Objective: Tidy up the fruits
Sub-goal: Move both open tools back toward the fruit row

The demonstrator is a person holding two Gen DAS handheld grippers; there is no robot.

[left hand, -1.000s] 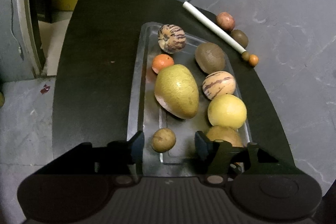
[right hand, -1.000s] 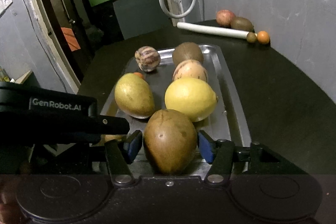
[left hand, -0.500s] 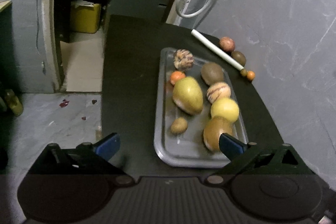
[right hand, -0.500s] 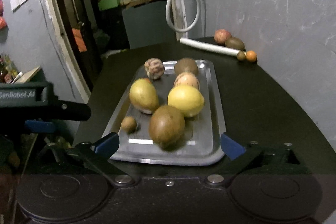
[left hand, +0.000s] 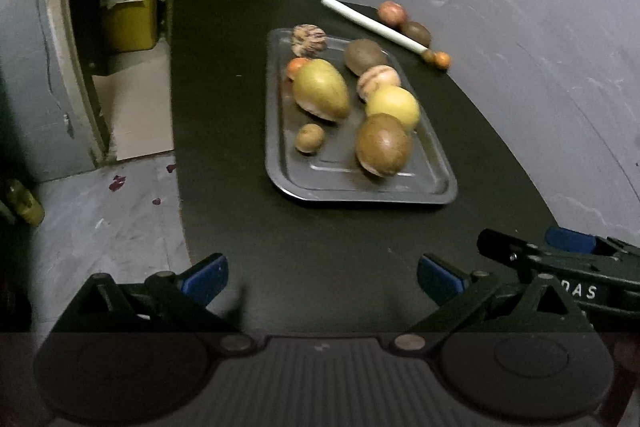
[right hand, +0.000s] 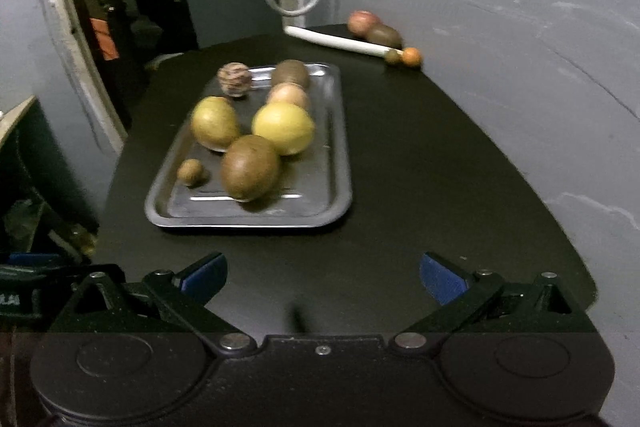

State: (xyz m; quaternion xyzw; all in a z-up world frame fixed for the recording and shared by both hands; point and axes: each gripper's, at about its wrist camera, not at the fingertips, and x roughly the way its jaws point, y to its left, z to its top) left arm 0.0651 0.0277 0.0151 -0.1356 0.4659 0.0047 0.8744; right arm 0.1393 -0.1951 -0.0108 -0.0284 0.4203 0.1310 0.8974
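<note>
Fruit is gathered on a metal tray (left hand: 280,131) that lies on a dark table (left hand: 224,131), well apart from both claws. Seen from the left wrist, the tray's near right corner is taken by a large brown fruit (left hand: 383,145), and a small brown fruit (left hand: 309,138) lies at nine o'clock of it, apart from it. A yellow round fruit (left hand: 394,105) touches the large brown fruit at its one o'clock side, and a pale striped fruit (left hand: 378,81) sits just beyond that. A big green-yellow pear-shaped fruit (left hand: 320,89) fills the tray's middle left, with a small orange fruit (left hand: 297,66) tucked at its eleven o'clock. A kiwi-brown fruit (left hand: 365,57) and a dark-striped round fruit (left hand: 308,40) are seen at the far end. Off the tray, at two o'clock of it, a white stick (left hand: 372,25) lies on the table by the grey wall (left hand: 520,27), with a reddish fruit (left hand: 392,13), a dark fruit (left hand: 416,32) and two small round fruits (left hand: 437,58) beside it. The left claw (left hand: 322,277) is held spread wide over bare table, nothing between its blue pads; its jaws have just been opening. The right claw (right hand: 322,277) is likewise spread wide with nothing between its pads, its jaws also just opened.
</note>
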